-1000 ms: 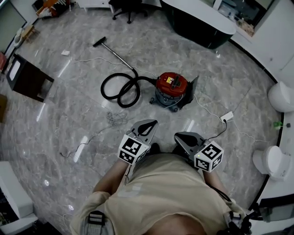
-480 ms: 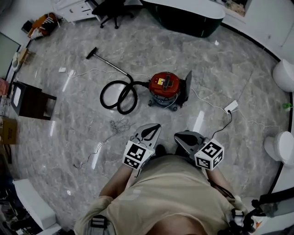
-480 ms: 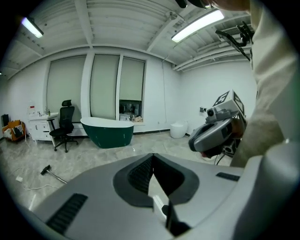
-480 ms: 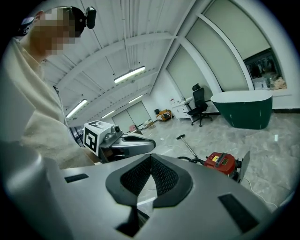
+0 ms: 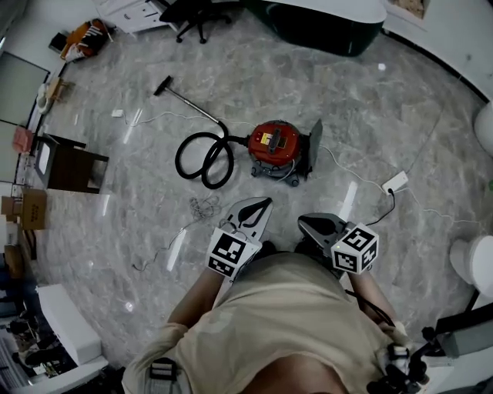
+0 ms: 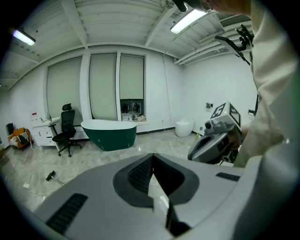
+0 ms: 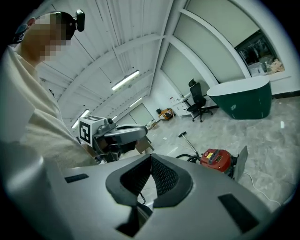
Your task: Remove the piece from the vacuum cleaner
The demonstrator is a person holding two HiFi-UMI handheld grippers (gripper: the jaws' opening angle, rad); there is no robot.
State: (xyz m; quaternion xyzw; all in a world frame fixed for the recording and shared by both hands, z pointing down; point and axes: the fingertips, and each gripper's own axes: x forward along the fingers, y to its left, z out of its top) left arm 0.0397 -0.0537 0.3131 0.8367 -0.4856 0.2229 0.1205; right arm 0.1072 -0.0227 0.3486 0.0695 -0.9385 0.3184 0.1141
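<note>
A red canister vacuum cleaner stands on the marble floor ahead of me, also seen in the right gripper view. Its black hose coils to the left, and a metal wand runs on to a floor nozzle. A dark flat panel leans at the vacuum's right side. My left gripper and right gripper are held close to my body, well short of the vacuum. Both are shut with nothing between their jaws.
A white power strip with a cable lies to the right of the vacuum. A thin tangled wire lies near my left gripper. A dark side table stands at left, a green bathtub and an office chair at the back.
The head view has shifted, so the vacuum sits slightly nearer and more central. Both grippers stay shut and close to my body.
</note>
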